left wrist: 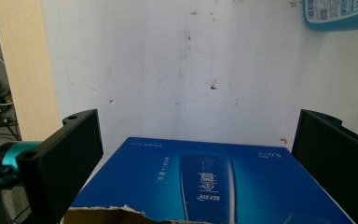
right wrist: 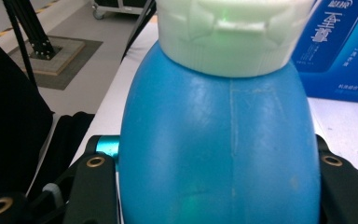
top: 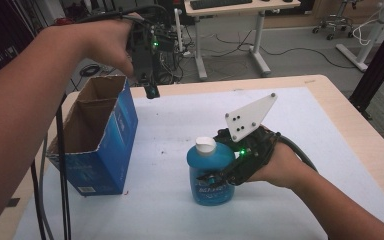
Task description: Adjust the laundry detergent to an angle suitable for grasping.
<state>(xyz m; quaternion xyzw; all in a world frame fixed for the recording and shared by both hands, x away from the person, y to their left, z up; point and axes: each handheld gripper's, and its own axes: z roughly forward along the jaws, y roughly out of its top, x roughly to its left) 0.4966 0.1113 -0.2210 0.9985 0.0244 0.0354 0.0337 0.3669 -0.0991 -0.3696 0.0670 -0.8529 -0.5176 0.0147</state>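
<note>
So on the left side of the table there's the blue box (top: 96,141) standing on end with its torn-open top facing up. The left gripper (top: 151,90) hangs above and just behind the box's far corner, pointing down, jaws spread wide with nothing between them; in the left gripper view the box (left wrist: 209,182) sits right below the gap.

Moving right: the blue bottle (top: 211,172) stands upright on the white mat (top: 180,120), long axis vertical, white flip cap (top: 206,145) on top. The right gripper (top: 219,176) comes at it level from the right side and is clamped on the bottle's body, below the shoulder; the right gripper view has the bottle (right wrist: 219,149) wedged squarely between both jaws.

The key bit: the box opening lies to the left of the bottle, near but not touching. My guess is the bottle has to be lifted clear of the box's rim and carried left, and the right hand is the one already on it.
</note>
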